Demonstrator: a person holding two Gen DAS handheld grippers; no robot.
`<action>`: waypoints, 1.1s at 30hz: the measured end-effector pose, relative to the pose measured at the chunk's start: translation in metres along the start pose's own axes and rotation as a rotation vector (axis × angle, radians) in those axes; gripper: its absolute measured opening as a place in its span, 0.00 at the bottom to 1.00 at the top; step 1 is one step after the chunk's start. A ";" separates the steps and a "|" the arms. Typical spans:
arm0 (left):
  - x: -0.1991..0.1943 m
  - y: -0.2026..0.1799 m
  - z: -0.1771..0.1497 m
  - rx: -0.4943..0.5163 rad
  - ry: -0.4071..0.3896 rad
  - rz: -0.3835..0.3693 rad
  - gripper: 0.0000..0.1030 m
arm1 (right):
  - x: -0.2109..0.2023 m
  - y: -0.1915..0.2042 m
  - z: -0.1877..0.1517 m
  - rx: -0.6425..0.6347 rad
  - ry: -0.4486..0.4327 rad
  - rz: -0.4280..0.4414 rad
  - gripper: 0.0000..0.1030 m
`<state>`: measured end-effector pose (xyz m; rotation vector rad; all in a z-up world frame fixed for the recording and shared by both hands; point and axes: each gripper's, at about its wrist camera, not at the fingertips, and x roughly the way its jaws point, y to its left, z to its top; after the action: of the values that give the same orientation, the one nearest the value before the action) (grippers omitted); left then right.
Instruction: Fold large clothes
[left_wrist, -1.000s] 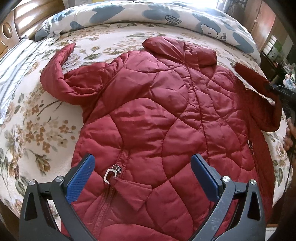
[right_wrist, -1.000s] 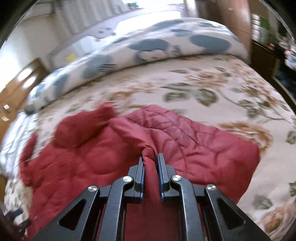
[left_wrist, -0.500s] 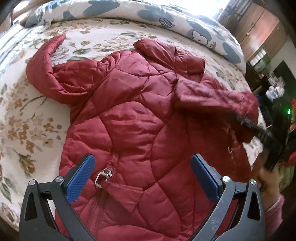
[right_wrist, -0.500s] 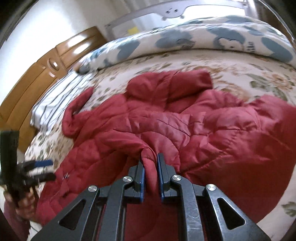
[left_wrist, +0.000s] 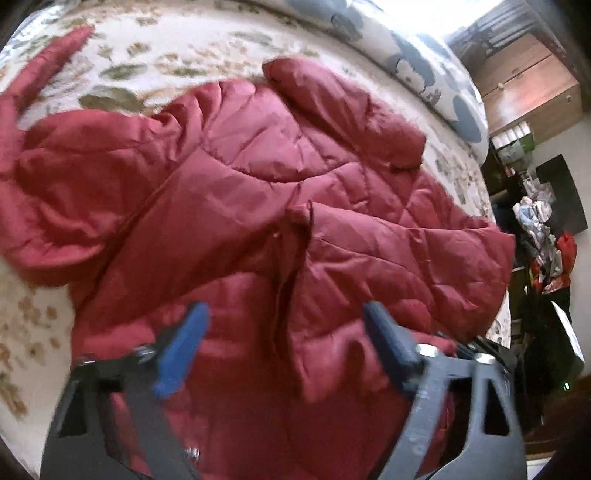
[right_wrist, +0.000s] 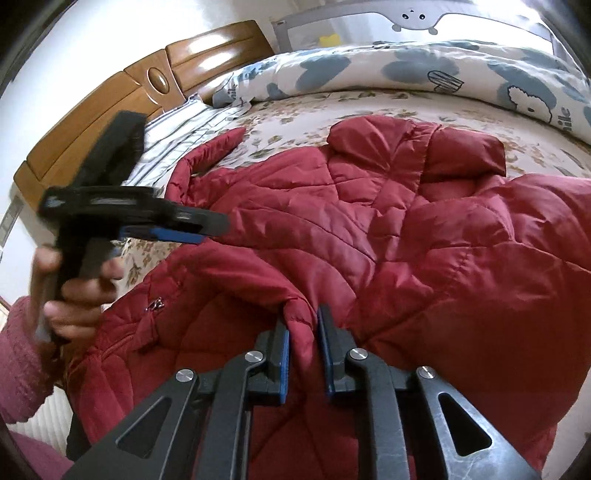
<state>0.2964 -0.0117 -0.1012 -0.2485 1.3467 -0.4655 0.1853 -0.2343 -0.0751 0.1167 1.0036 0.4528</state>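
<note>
Red quilted jacket (left_wrist: 258, 206), one of them, spread on my floral bed sheet (left_wrist: 155, 62). Left wrist view: left gripper (left_wrist: 284, 332) jaws apart and just narrowing, nothing between the pads, hovering over the jacket's lower front. One sleeve (left_wrist: 399, 254) is folded across the body; the other lies out at the left edge. Frame is blurred. Right wrist view: right gripper (right_wrist: 303, 332) pinches that sleeve's cuff (right_wrist: 298, 314), jaws just easing slightly, pads still on fabric. One hand (right_wrist: 74, 291) carries the left gripper, left of the jacket. Bare sheet beyond the hood (right_wrist: 417, 147), up to one rolled duvet (right_wrist: 406, 70).
</note>
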 end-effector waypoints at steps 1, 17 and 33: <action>0.005 -0.001 0.002 0.003 0.008 -0.008 0.56 | 0.001 0.000 0.000 0.002 0.000 0.001 0.16; -0.041 -0.001 0.012 0.169 -0.178 0.255 0.10 | -0.038 -0.034 -0.001 0.130 -0.089 -0.121 0.48; -0.083 0.004 0.001 0.134 -0.385 0.367 0.15 | 0.017 -0.109 0.008 0.263 -0.002 -0.384 0.63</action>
<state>0.2856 0.0298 -0.0297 0.0236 0.9506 -0.1837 0.2342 -0.3241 -0.1165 0.1558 1.0514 -0.0306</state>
